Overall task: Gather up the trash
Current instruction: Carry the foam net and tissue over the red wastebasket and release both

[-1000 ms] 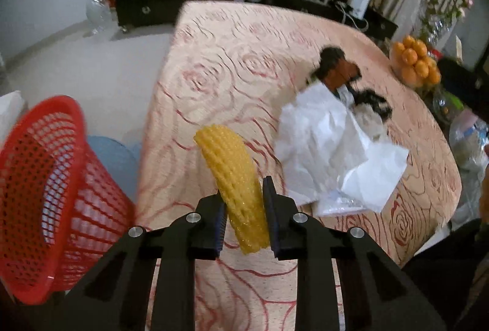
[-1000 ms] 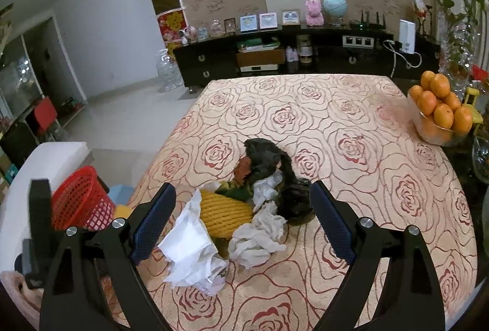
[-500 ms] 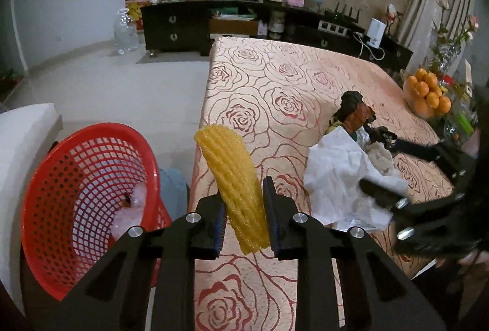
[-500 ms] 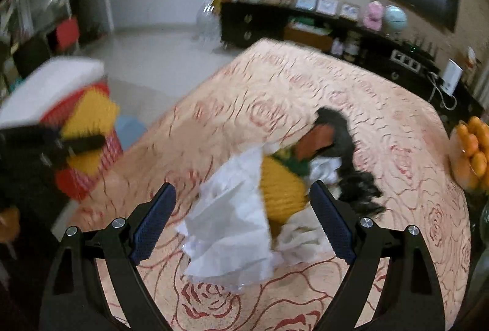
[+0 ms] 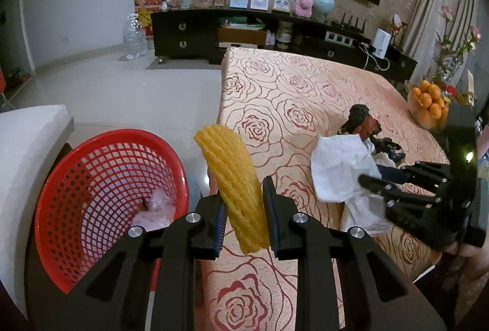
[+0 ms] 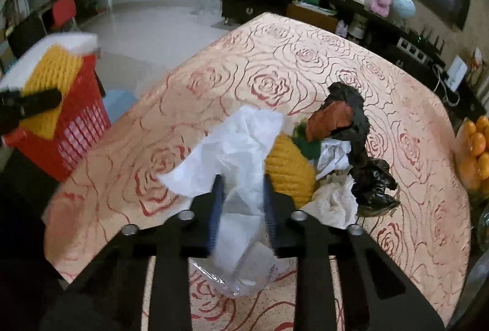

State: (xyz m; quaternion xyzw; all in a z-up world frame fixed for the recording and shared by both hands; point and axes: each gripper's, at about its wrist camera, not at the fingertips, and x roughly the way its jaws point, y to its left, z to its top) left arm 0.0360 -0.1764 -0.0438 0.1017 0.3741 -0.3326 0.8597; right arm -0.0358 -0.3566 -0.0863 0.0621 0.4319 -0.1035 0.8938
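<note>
Left tool: my left tool [image 5: 243, 202] grips the yellow foam net [image 5: 233, 178], its jaws narrow on the lower end.

Right tool: my right tool [image 6: 241, 202] has closed on the white tissue [image 6: 235, 153]; a second ago its jaws stood wide above the heap.

Basket: the red basket [image 5: 91, 193] sits on the floor just off the table [image 5: 290, 92] edge, some clear wrapping already inside it.

Change: over the last second I swung the foam net from above the table toward the basket; it now hangs just beside the basket's rim, not yet over the opening.

Heap: a second yellow net [image 6: 290, 166], a black bag [image 6: 363, 153] and crumpled paper lie on the table beyond the tissue, well apart from the basket.

Meaning: I judge one piece is about to drop and the next is already in hand.

Risk: the light tissue could tear or trail.
</note>
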